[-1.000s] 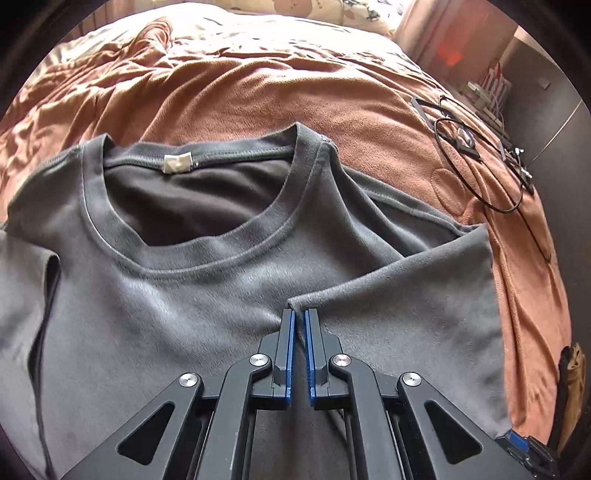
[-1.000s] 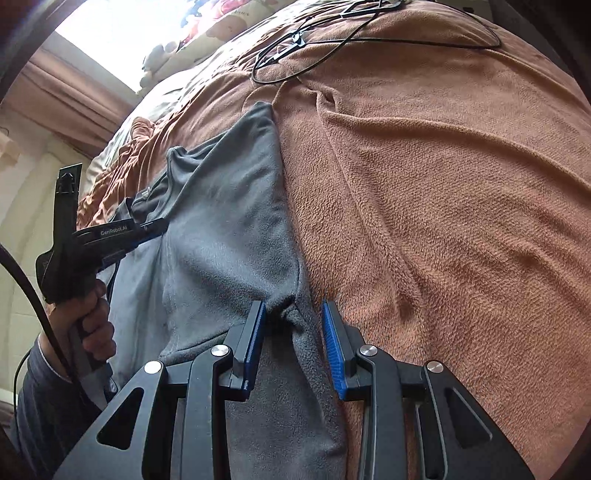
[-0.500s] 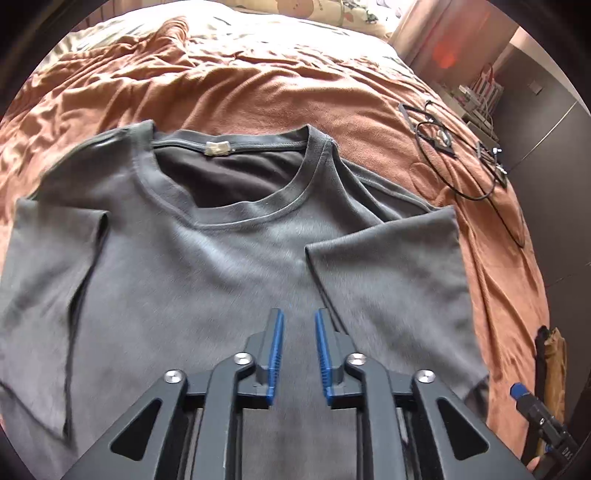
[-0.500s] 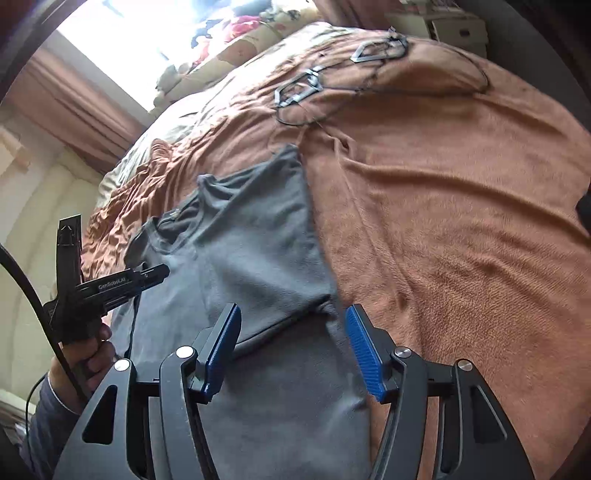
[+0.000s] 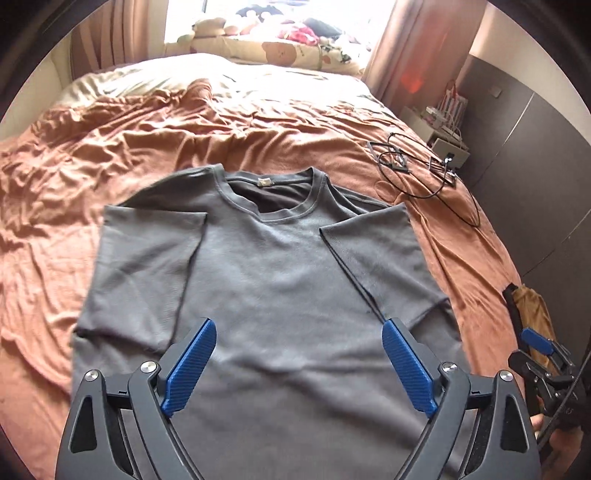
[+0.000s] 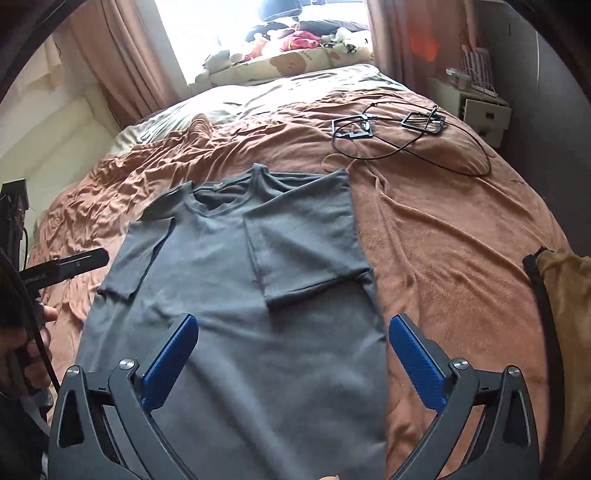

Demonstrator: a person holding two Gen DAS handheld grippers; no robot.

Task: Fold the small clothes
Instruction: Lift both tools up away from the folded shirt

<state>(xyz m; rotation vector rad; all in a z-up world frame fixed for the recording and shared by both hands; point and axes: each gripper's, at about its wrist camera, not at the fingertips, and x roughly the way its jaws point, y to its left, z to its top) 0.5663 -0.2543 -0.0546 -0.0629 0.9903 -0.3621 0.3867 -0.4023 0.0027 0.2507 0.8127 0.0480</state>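
Both sets of jaws have let go and are opening wide, with nothing between them. Left gripper point(image 5: 297, 363) and right gripper point(image 6: 293, 363) have lifted back, tilted down over the grey shirt point(image 5: 273, 280). It lies flat on the orange blanket point(image 5: 110, 155), both sleeves folded in.

A home bedroom: a wide bed point(image 5: 258, 122) under a rumpled rust-brown blanket point(image 6: 443, 236), a bear-print pillow point(image 5: 280, 51) and plush toys point(image 6: 295, 40) at twelve o'clock below a bright curtained window point(image 6: 207, 33), and a white nightstand point(image 6: 476, 107) at two o'clock.
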